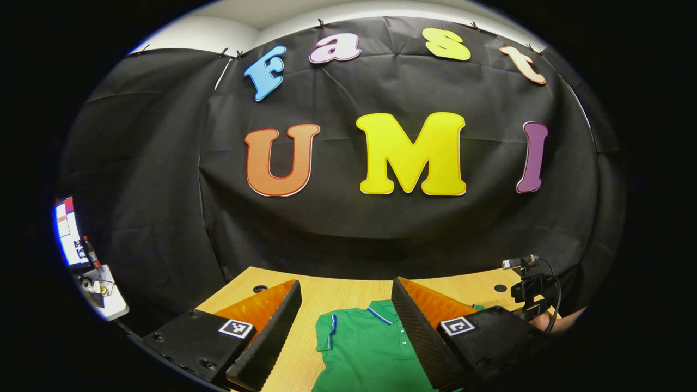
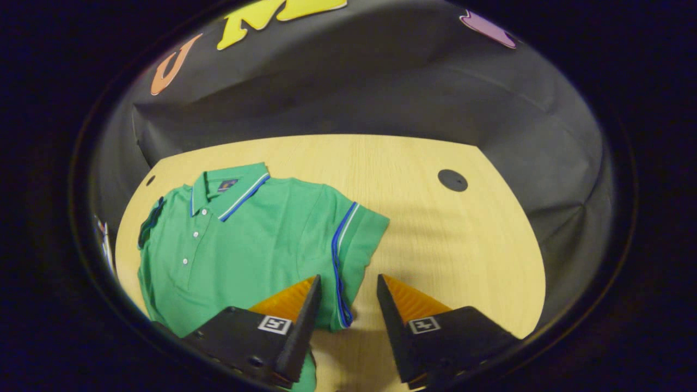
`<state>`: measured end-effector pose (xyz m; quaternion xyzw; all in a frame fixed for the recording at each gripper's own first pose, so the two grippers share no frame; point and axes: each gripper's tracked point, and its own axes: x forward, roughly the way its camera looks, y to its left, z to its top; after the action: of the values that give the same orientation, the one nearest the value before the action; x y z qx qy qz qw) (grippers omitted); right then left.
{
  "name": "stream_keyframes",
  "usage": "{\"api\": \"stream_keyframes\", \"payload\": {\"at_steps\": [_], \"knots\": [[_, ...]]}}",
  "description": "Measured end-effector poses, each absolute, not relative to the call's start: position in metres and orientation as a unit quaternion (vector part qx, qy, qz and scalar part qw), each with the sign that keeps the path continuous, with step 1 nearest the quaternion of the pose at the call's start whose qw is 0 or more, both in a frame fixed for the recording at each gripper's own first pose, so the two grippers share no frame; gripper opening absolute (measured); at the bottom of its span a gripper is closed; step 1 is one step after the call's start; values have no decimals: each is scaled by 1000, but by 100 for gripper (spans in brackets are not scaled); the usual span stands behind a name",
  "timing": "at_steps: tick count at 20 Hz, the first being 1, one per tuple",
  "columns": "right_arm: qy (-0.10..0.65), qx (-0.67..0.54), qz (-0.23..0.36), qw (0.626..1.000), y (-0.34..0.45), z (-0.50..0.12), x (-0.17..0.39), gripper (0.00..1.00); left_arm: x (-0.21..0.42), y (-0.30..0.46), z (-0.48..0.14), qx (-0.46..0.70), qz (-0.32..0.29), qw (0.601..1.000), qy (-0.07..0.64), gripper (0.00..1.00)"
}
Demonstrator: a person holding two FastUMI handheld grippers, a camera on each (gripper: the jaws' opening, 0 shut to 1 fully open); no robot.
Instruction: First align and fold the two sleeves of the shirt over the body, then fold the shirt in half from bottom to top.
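A green short-sleeved polo shirt lies flat on the pale wooden bench; the right gripper gapes wide above its blue-striped sleeve, and the left gripper is spread wide near the collar.

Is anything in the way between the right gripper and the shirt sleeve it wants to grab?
No. The right gripper is open, with the sleeve lying flat on the table just ahead of its fingers and nothing visible between them.

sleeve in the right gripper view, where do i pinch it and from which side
Pinch the sleeve at its striped cuff edge, near the lower corner. That hem is the sleeve's free outer border, lying flat with bare table beside it. Come in low from the table side; the right gripper has its jaws open astride that edge.
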<state>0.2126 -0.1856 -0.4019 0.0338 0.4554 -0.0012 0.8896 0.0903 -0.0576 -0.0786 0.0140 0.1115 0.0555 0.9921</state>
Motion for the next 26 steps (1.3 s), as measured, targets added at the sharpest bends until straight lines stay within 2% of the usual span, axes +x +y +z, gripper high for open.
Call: {"api": "stream_keyframes", "payload": {"at_steps": [1,2,3,4,6,11,16,26], "knots": [[463,39,4,886,-184,-406,210,51,91,-58,-78,14,56,992,111,100],[463,48,8,885,-182,-404,209,31,92,-59,-78,15,54,992,111,100],[464,39,2,885,-181,-407,211,26,94,-60,-79,18,52,992,112,100],[462,41,6,886,-179,-406,211,1,94,-62,-79,21,48,992,113,100],[465,50,13,884,-174,-406,209,1,94,-62,-75,22,46,993,108,100],[426,60,21,902,-168,-349,214,0,92,-61,-84,0,45,992,115,100],[408,56,40,910,-125,-311,228,0,82,-42,-86,-20,67,991,114,100],[428,54,66,900,-27,-318,229,0,39,11,-79,-11,118,986,116,100]]}}
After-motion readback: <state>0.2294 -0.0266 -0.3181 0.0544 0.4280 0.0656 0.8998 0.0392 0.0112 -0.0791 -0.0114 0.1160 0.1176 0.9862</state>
